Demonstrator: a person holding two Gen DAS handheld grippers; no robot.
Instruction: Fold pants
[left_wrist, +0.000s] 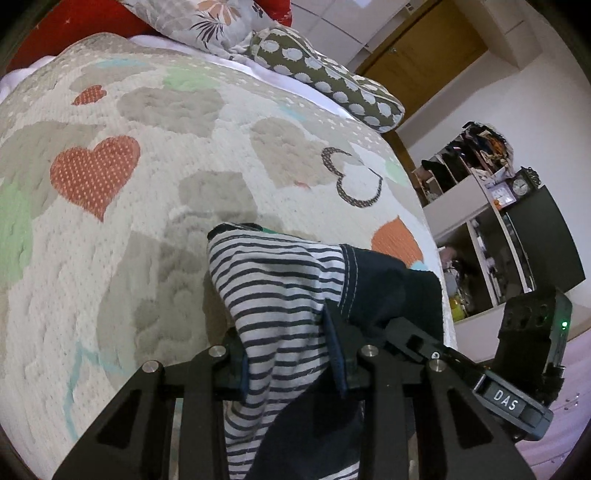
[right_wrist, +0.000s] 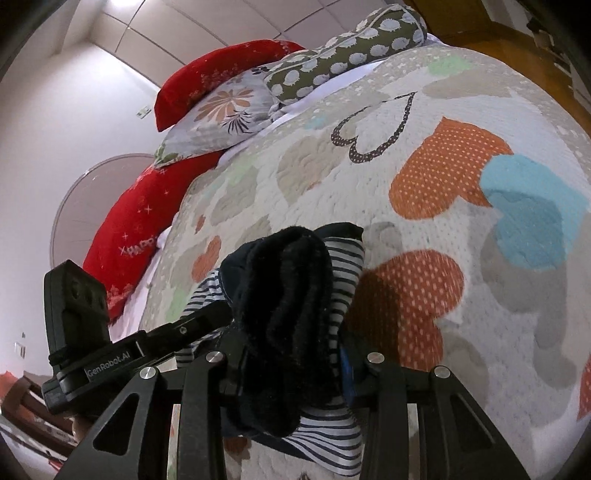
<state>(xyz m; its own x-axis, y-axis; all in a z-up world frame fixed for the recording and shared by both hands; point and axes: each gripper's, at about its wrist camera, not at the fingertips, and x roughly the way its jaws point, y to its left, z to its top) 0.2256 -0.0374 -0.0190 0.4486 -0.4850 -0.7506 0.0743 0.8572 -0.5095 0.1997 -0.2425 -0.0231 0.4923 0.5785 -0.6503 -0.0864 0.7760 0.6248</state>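
Observation:
The pants (left_wrist: 280, 288) are striped white-and-dark fabric with a dark navy part. My left gripper (left_wrist: 288, 354) is shut on the striped cloth and holds it bunched above the quilt. In the right wrist view the pants (right_wrist: 288, 302) show as a dark fuzzy fold over striped cloth. My right gripper (right_wrist: 291, 354) is shut on them. The two grippers are close together: the right gripper body (left_wrist: 509, 373) shows at the right of the left wrist view, and the left gripper body (right_wrist: 96, 343) shows at the left of the right wrist view. The fingertips are hidden by cloth.
A bed with a heart-patterned quilt (left_wrist: 155, 192) lies under both grippers. Pillows sit at its head: a red one (right_wrist: 207, 77), a floral one (right_wrist: 221, 110) and an olive dotted one (left_wrist: 332, 81). Shelves with clutter (left_wrist: 491, 221) stand beyond the bed's right side.

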